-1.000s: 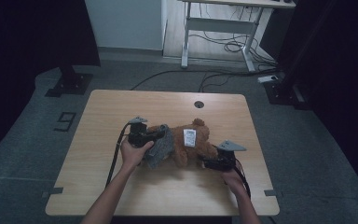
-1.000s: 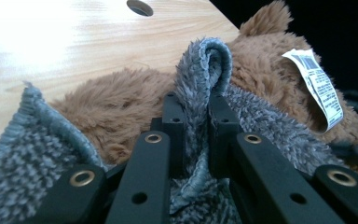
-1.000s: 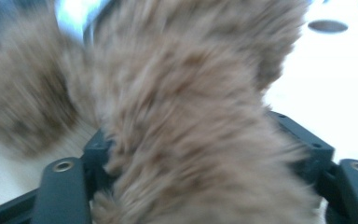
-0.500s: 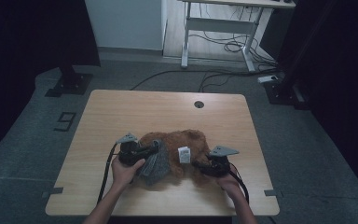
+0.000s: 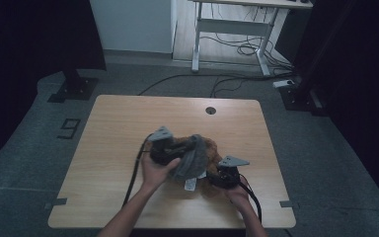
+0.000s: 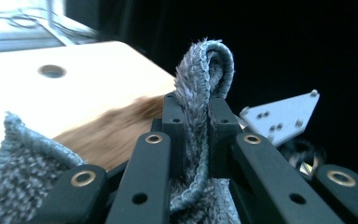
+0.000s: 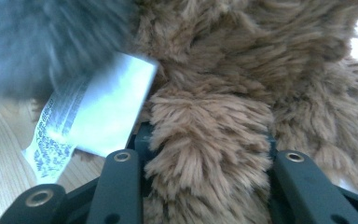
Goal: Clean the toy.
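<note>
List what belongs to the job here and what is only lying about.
In the job:
- grey cloth, clamped in the left gripper
- brown plush toy with its white tag, between the jaws of the right gripper

Lying about:
- desk behind the table
- floor cables

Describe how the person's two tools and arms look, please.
Both tools, left tool and right tool, are black with drilled jaw bars showing brass-coloured rivets. Each carries a grey three-cornered plate on top and trails a black cable. The forearms are bare, with no sleeves visible.
</note>
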`<state>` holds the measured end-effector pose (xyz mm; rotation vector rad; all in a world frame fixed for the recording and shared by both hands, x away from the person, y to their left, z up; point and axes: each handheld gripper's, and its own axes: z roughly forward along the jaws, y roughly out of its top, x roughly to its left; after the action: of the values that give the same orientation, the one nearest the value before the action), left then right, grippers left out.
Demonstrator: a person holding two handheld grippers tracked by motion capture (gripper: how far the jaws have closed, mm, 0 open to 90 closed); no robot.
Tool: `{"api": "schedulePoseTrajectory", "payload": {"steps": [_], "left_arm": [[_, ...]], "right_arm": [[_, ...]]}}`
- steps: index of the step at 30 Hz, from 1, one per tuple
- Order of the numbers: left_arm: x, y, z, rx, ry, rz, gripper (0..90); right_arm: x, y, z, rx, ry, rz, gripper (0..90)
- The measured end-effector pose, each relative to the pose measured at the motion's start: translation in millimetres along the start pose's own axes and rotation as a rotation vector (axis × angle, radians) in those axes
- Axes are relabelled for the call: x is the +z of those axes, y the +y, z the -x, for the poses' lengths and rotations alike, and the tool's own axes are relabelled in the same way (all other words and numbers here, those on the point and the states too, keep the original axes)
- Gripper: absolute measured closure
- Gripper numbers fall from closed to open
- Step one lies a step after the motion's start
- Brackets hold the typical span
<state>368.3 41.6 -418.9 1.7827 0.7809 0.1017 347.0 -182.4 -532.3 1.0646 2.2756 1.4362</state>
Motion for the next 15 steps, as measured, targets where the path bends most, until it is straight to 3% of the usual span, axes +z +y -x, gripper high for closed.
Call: {"api": "schedulePoseTrajectory", "payload": {"steps": [3,5,8,15], "left_arm": [[32.1,-3.9,-0.8,0.048,0.091,-0.093,80.3],[38.8,-12.3,-10.6,0.008,0.087,-0.096,80.3],[29.9,-18.9,-20.9,-0.026,0.097,-0.071,80.5],[-12.5,-33.3,-41.1,0.003,0.233,-0.077,80.5]], "right_arm": [[-1.4,-0.5,1.0,0.007,-0.005,-0.001,59.4],[-1.8,-1.0,1.7,0.007,-0.013,-0.006,59.7],[-1.4,-2.9,4.1,0.021,-0.010,-0.011,60.0],[-1.3,-2.8,4.5,0.043,-0.017,-0.010,60.2]]}}
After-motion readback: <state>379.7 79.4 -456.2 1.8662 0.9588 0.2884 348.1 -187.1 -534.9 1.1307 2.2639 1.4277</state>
